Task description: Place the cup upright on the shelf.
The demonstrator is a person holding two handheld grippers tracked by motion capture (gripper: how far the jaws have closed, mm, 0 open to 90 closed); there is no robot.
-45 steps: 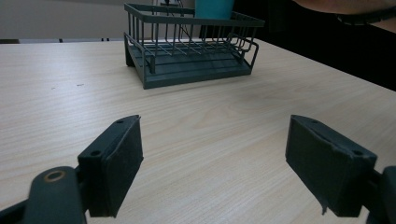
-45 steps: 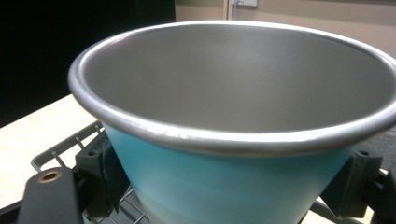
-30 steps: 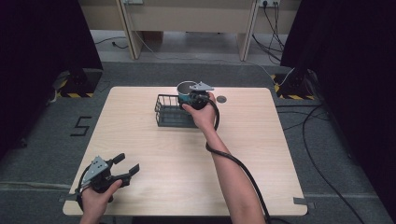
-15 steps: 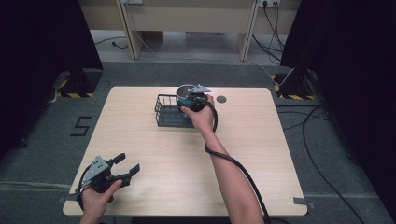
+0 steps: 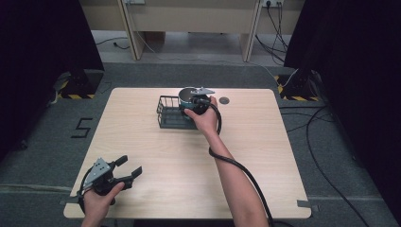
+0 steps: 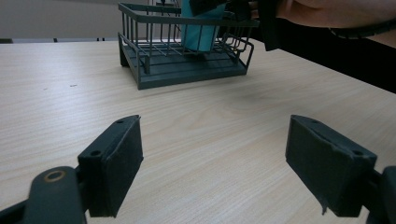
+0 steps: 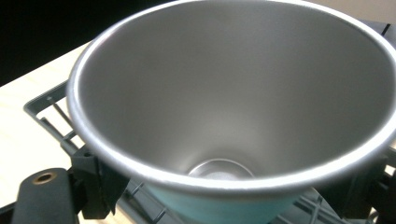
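Observation:
A teal cup point(image 5: 186, 99) with a bare steel inside point(image 7: 233, 102) is held upright at the right end of a dark wire basket point(image 5: 169, 113) at the table's far middle. My right gripper point(image 5: 198, 100) is shut on the cup, one jaw on each side of its wall below the rim. From the left gripper view the cup point(image 6: 200, 28) stands low within the basket point(image 6: 187, 70); whether it touches the floor I cannot tell. My left gripper point(image 5: 126, 168) rests at the near left corner, open, with bare table between its pads point(image 6: 116, 163).
A small dark round disc point(image 5: 224, 100) lies on the table just right of the basket. The right gripper's cable point(image 5: 236, 163) trails back along the forearm. The table's near edge point(image 5: 189, 217) runs close under the left hand. Light wood tabletop point(image 5: 142, 142) spreads between the hands.
The right gripper has shifted slightly with the cup at the basket's right end, a little lower into it. The left gripper has stayed put.

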